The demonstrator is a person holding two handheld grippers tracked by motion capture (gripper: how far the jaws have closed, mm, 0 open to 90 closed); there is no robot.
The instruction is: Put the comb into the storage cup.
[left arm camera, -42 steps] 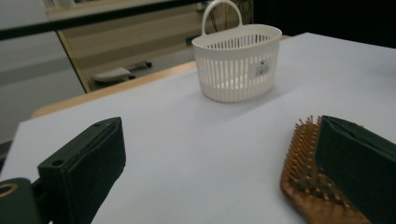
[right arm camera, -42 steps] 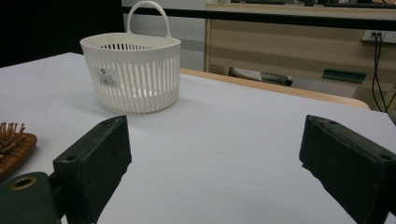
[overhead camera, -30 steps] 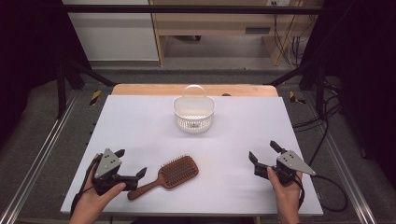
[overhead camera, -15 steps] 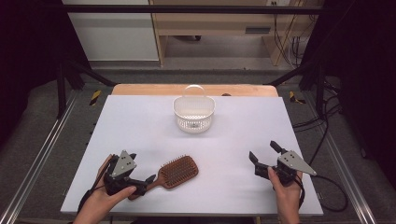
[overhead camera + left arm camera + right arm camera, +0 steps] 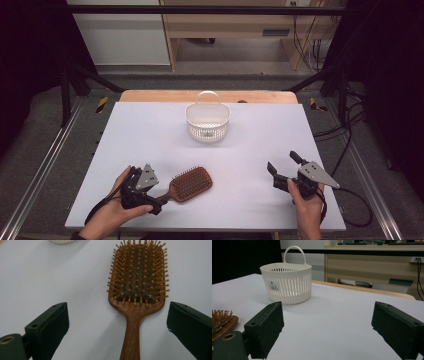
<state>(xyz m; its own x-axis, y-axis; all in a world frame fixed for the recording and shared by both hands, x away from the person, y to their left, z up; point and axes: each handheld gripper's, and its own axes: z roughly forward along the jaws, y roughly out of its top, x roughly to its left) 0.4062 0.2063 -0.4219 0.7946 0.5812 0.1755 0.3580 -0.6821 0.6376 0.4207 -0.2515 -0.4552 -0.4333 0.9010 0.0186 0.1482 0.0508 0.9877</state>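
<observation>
A brown wooden hairbrush lies bristles up near the table's front left, its handle pointing toward the left hand. My left gripper is open and low over the table, one jaw on each side of the handle. In the left gripper view the hairbrush runs up between the wide-apart jaws, and I see no contact. A white slotted basket with a handle stands at the back middle. My right gripper is held open at the front right, with nothing between its jaws, facing the basket.
The white table top ends at a wooden strip behind the basket. Metal rails run along both sides, and cables lie on the floor at the right. The hairbrush edges into the right gripper view at lower left.
The left hand has slid its gripper rightward to the brush, so the jaws now straddle the handle. The right gripper and the basket have not moved.
</observation>
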